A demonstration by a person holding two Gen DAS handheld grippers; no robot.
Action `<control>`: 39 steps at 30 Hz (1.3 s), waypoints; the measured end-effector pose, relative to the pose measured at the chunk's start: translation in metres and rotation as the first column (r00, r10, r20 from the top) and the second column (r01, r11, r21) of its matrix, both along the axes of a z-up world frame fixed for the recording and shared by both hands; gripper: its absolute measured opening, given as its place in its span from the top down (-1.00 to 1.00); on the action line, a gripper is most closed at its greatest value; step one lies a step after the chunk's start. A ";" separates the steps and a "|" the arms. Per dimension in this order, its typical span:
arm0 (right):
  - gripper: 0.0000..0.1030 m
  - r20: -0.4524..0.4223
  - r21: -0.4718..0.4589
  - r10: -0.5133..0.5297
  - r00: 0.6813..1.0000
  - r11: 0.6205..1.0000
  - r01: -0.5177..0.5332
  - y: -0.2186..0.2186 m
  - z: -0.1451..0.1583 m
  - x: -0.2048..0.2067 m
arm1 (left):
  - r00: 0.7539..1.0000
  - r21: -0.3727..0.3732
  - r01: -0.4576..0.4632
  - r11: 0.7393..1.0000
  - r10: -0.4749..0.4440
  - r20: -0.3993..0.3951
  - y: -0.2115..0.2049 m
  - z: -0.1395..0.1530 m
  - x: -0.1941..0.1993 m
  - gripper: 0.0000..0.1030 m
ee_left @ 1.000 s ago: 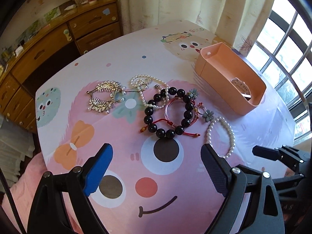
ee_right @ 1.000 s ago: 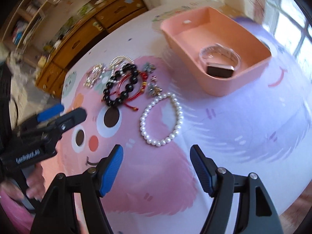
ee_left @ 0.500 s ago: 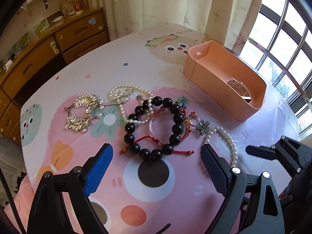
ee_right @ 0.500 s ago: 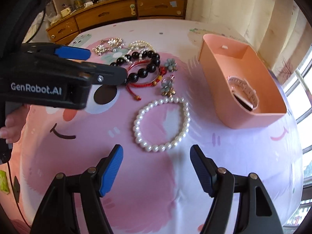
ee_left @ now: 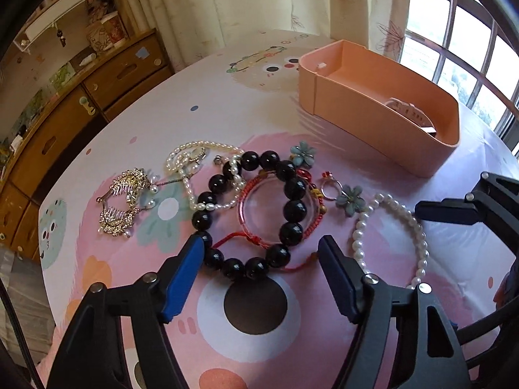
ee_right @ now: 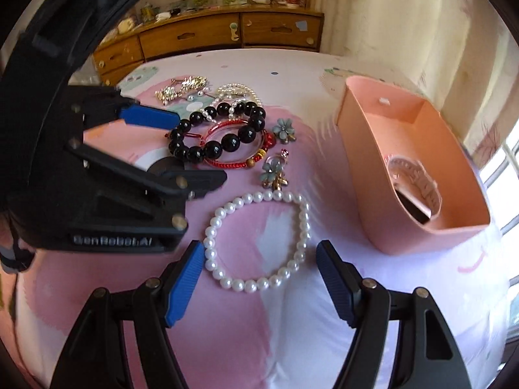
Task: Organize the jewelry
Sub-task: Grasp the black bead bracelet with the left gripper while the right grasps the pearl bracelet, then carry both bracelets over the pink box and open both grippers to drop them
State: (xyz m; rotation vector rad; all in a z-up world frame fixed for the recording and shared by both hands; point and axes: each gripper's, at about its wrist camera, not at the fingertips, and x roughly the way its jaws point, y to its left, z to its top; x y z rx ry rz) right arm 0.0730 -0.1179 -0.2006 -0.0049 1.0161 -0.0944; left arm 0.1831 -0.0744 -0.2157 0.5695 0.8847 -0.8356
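Both grippers had dropped closer to the table since the earlier frames. On the left gripper (ee_left: 261,256) the jaws had just been closing and stood narrower than before, yet apart, astride the near arc of the black bead bracelet (ee_left: 251,214) without pressing on it. On the right gripper (ee_right: 260,259) the jaws stood apart on either side of the white pearl bracelet (ee_right: 258,241), which lay flat on the cloth; contact with the pads could not be confirmed.

The tablecloth (ee_left: 253,311) carried a pink cartoon print. Inside the black bead loop lay a clear pink bangle (ee_left: 275,207) and a red cord bracelet (ee_left: 246,236). To the left lay a pearl necklace (ee_left: 194,159), partly under the black beads, and further left a gold hair comb (ee_left: 125,201). To the right of the black beads lay two blue-grey flower pieces (ee_left: 303,155) with a small ring (ee_left: 331,189) between them.

The pink box (ee_right: 418,168) stood at the far right, well apart from the pile, with a pink watch (ee_right: 413,183) inside it. A wooden drawer cabinet (ee_right: 227,35) stood beyond the table.
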 end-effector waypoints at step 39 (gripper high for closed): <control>0.83 -0.076 0.238 -0.163 0.984 0.955 0.176 -0.028 0.010 -0.001 | 0.999 -0.020 0.017 1.000 -0.018 -0.049 0.009 0.016 -0.002 0.75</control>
